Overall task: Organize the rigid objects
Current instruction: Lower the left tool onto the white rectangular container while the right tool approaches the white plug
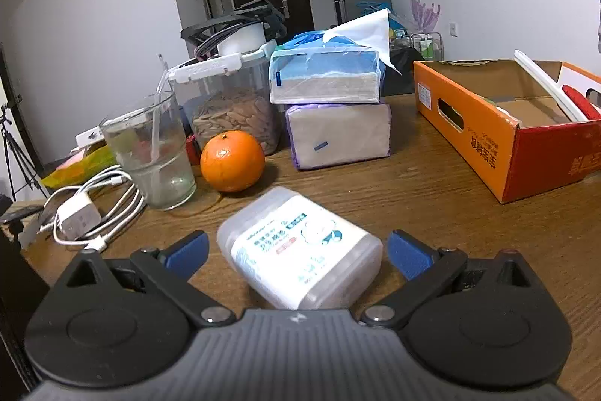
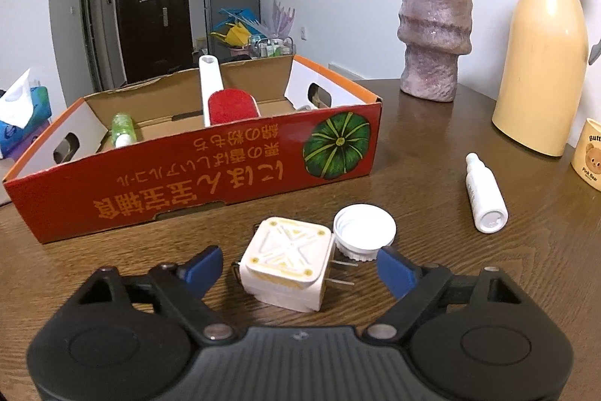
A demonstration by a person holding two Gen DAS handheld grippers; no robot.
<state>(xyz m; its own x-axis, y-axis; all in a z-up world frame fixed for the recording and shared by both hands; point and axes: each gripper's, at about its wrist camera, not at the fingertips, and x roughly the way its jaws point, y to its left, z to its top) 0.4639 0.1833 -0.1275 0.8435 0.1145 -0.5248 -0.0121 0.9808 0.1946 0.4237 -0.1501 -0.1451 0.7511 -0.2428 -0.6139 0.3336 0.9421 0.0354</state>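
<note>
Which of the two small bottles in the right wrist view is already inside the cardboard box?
The green bottle with the white cap, lying in the left end of the cardboard box. The white bottle lies on its side on the table, outside the box.

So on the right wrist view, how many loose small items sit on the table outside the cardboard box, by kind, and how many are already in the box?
Outside the box:
Plug adapter: 1
White cap: 1
White bottle: 1
Inside the box:
Lint brush: 1
Green bottle: 1
Total: 5
</note>
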